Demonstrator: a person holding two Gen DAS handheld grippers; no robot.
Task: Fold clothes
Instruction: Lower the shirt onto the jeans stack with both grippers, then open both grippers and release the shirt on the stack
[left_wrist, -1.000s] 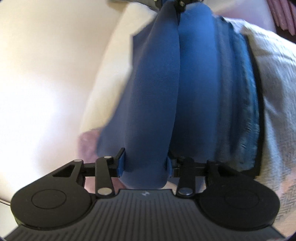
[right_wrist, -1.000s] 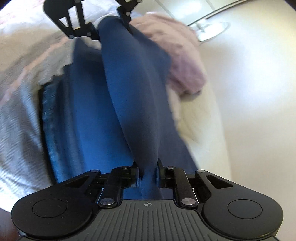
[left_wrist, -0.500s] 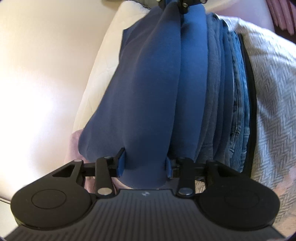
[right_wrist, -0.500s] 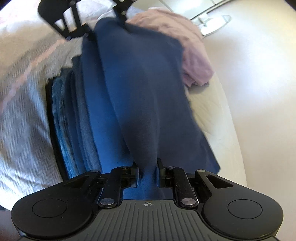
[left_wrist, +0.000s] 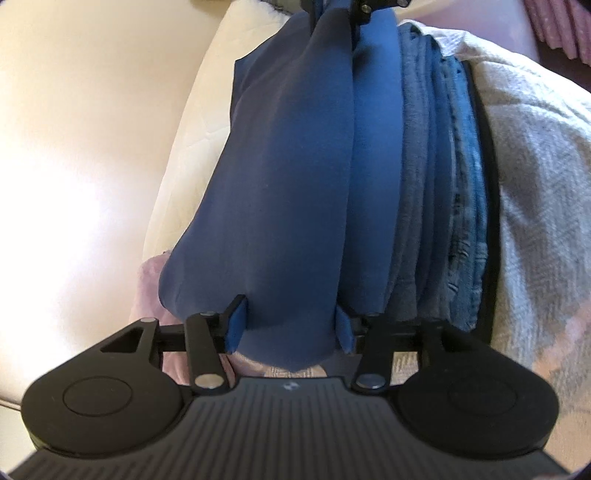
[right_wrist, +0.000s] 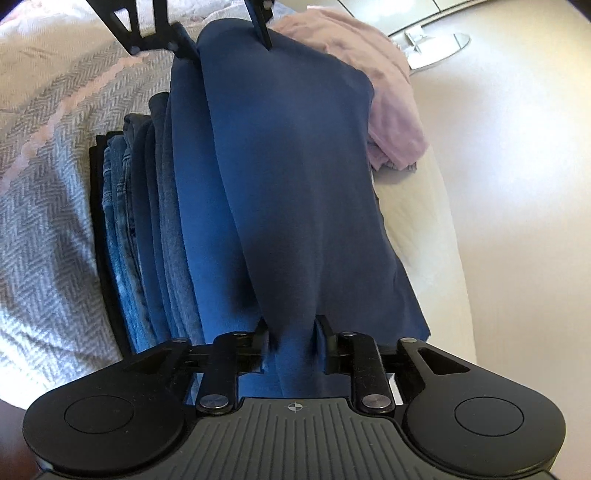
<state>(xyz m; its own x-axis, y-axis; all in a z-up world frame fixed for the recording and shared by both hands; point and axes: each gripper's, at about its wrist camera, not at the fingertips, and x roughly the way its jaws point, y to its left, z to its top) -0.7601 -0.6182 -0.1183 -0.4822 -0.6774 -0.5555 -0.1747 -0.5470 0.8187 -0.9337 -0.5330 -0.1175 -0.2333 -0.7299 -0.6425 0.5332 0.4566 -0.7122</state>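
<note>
- Left gripper (left_wrist: 290, 330), nearest in its own view: jaws have just been opening and stand moderately apart, with a thick rolled end of the blue garment (left_wrist: 295, 192) filling the gap. The left blue pad (left_wrist: 236, 325) shows a thin sliver of clearance from the cloth; the other pad is half buried in it. Grip reads as slackening, not firm.
- Right gripper (right_wrist: 291, 345): jaws have also just been opening, narrower than the left. A bunched fold of the same garment sits between them; whether the pads press on it cannot be told through the blur.
- The garment spans from one gripper to the other as a long folded band, sagging onto the top of a stack of folded clothes (right_wrist: 147, 229): blue and grey knits, denim lower down, a dark piece at the bottom edge.
- The stack rests on a grey herringbone blanket (right_wrist: 44, 206). Beyond and beside it lies a crumpled pink garment (right_wrist: 388, 122) near the cream mattress edge (right_wrist: 424, 229).
- Judgement: placing step, release under way.
- Risks: uneven letting go would drag one end and skew the fold. The outer flap overhangs the stack on the mattress-edge side and could slide off. Cloth snagging on a pad during withdrawal could pull the top layers open.
</note>
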